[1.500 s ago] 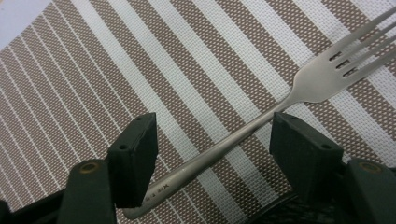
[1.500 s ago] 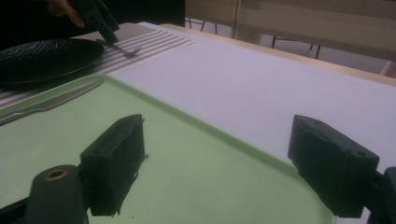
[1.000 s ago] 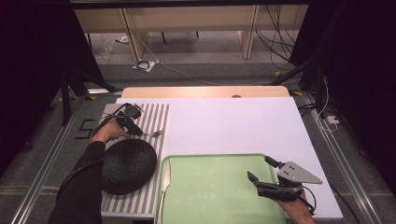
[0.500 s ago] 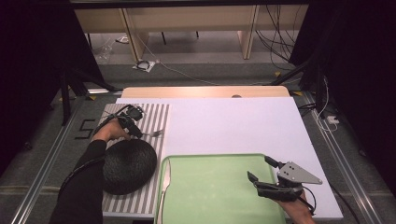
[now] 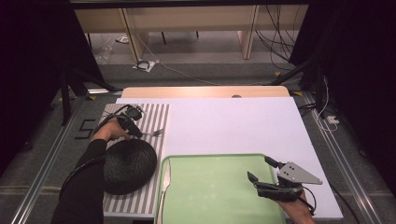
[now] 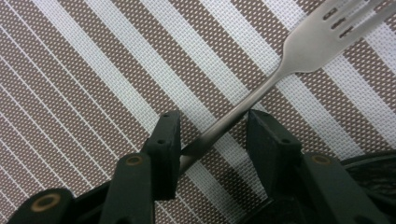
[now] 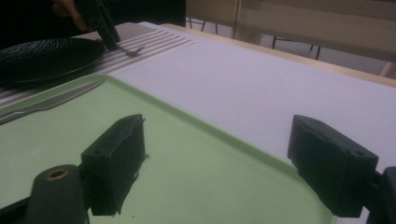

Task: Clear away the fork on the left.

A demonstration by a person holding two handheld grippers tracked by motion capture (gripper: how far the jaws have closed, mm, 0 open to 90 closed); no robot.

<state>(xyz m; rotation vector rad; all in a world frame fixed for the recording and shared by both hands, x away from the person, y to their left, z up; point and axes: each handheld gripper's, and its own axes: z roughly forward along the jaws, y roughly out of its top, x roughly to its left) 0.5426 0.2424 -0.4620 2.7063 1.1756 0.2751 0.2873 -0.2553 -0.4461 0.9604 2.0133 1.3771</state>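
**Left claw half-closed around a fork handle, right claw wide apart over the tray**

Seen in the left gripper view: left gripper (image 6: 212, 140) pointed down at the striped placemat (image 6: 93, 84), jaws partly apart and just lately closing in. Between them, the handle of a fork (image 6: 261, 88), lying flat on the mat and running diagonally up to the tines at the upper right. Handle touching, or all but touching, the inner face of the left-hand jaw; a clear gap left to the right-hand jaw, so not clamped. Edge of a black plate (image 6: 373, 163) at the lower right, just beside the gripper.

From the high view: left gripper (image 5: 135, 128) at the far part of the placemat (image 5: 156, 116), on the left side of the table, with the fork (image 5: 155, 133) sticking out toward the white board (image 5: 243, 126). Black plate (image 5: 128, 165) on the near part of the same mat, just beside the hand. Green tray (image 5: 215, 186) at the near middle, a knife (image 5: 166, 184) lying along its left edge.

Right gripper (image 5: 264, 170) low over the right part of the tray, jaws spread wide. In the right gripper view, right gripper (image 7: 215, 163) with nothing between the two jaws, green tray (image 7: 187, 154) beneath, knife (image 7: 51, 102) off to the left.
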